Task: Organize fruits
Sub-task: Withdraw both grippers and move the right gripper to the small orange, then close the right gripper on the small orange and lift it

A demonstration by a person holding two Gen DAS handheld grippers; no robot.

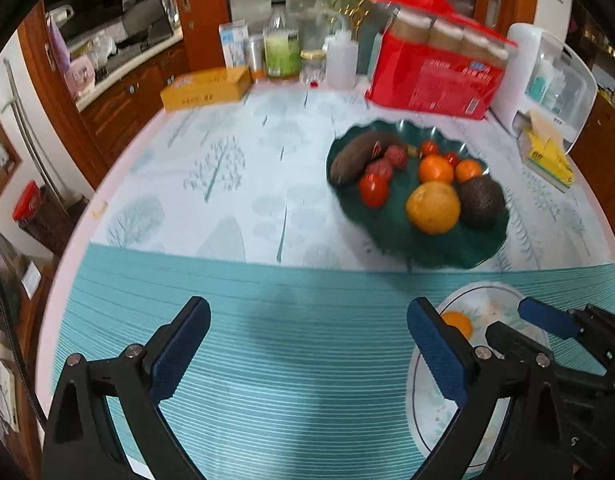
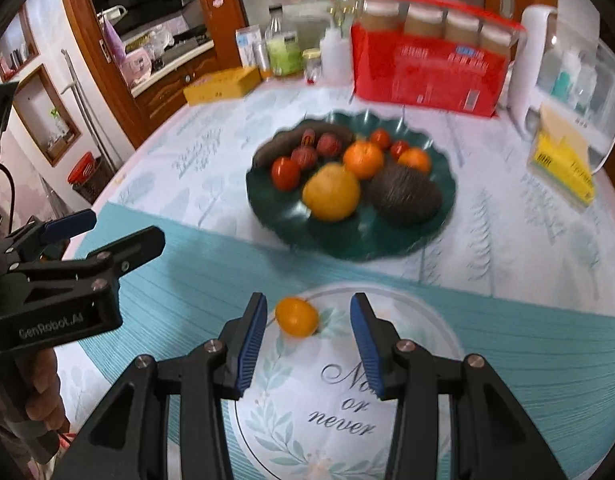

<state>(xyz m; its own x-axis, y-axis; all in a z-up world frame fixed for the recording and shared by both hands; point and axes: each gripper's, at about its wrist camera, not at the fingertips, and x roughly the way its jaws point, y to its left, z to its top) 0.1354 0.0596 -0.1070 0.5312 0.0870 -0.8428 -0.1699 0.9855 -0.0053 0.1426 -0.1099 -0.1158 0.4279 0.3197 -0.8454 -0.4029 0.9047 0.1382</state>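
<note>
Fruits heaped on dark green scalloped dish point(image 2: 347, 240) at mid-table: large yellow-orange citrus point(image 2: 331, 192), orange point(image 2: 363, 160), rough dark avocado-like fruit point(image 2: 405, 196), long brown tuber-like piece point(image 1: 357, 156), several small red tomatoes, one point(image 2: 285, 173) nearest the left rim. Single small yellow-orange fruit point(image 2: 296, 317) apart from the heap, resting near far left edge of pale printed plate point(image 2: 411, 308) at near side of table.

Risks, judged from present layout: round small fruit close to plate rim, likely to roll off onto teal striped mat point(image 1: 267, 320) if nudged by a descending finger; heap on dish loose and crowded, so a pull on one piece apt to shift neighbours toward the shallow rim; both tools close together over same plate, hence possible knock between them; frames blurred, so fine alignment uncertain.

Right gripper point(image 2: 309, 340): jaws partly apart, empty, blue pads flanking small fruit in view without touching it, poised above plate. Left gripper point(image 1: 307, 352): jaws wide apart, empty, above mat, just left of plate.
</note>
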